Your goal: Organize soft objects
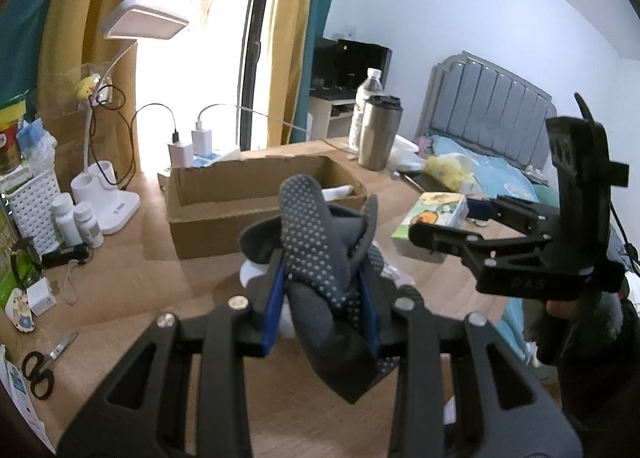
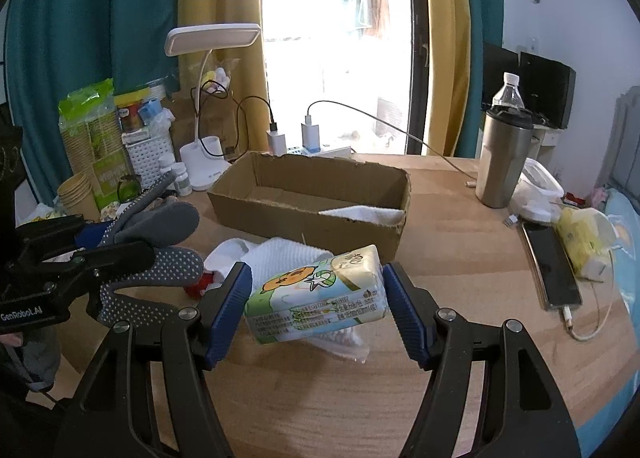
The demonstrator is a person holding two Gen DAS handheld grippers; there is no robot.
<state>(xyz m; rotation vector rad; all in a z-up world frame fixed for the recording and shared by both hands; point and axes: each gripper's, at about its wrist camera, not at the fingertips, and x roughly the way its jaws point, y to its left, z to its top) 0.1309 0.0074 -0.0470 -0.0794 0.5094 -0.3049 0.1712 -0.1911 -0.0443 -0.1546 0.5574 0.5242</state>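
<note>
Left gripper (image 1: 324,290) — clamped on grey dotted fabric gloves (image 1: 320,258). Right gripper (image 2: 318,310) — blue pads apart, flanking green-and-white tissue pack (image 2: 320,298); brown cardboard box (image 2: 280,214) beyond.

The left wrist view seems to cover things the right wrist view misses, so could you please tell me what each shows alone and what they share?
Only the left wrist view shows the scissors at the desk's near left edge, and the bed headboard.

Only the right wrist view shows the phone lying flat on the desk, the stack of paper cups, and the towel clearly inside the cardboard box.

Both show the box, the desk lamp, the steel tumbler, the grey dotted gloves clamped in the left gripper, and the tissue pack between the right gripper's fingers.
</note>
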